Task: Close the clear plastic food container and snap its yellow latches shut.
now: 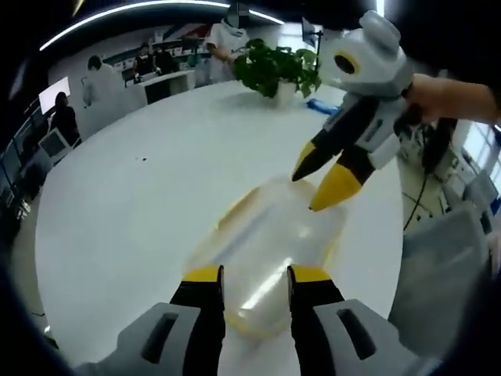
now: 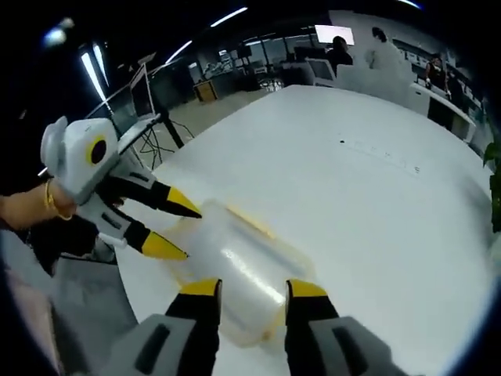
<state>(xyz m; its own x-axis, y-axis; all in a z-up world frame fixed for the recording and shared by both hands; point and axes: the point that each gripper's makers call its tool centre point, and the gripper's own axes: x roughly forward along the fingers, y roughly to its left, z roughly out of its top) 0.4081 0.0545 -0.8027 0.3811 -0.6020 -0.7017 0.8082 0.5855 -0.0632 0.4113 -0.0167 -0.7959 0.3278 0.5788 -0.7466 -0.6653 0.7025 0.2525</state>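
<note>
Item: clear container (image 1: 270,258), yellow latches (image 2: 250,222), lying near my tabletop (image 1: 141,204) edge. Left tool (image 1: 254,274) parted, empty, astride one end; right tool (image 2: 250,290) parted, empty, astride the other. I'd press each latch squarely, bracing the opposite end.

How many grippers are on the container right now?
2. In the left gripper view, the left gripper straddles the near end of the clear container, and the right gripper sits open at its far end. Latch contact is too blurred to judge.
</note>
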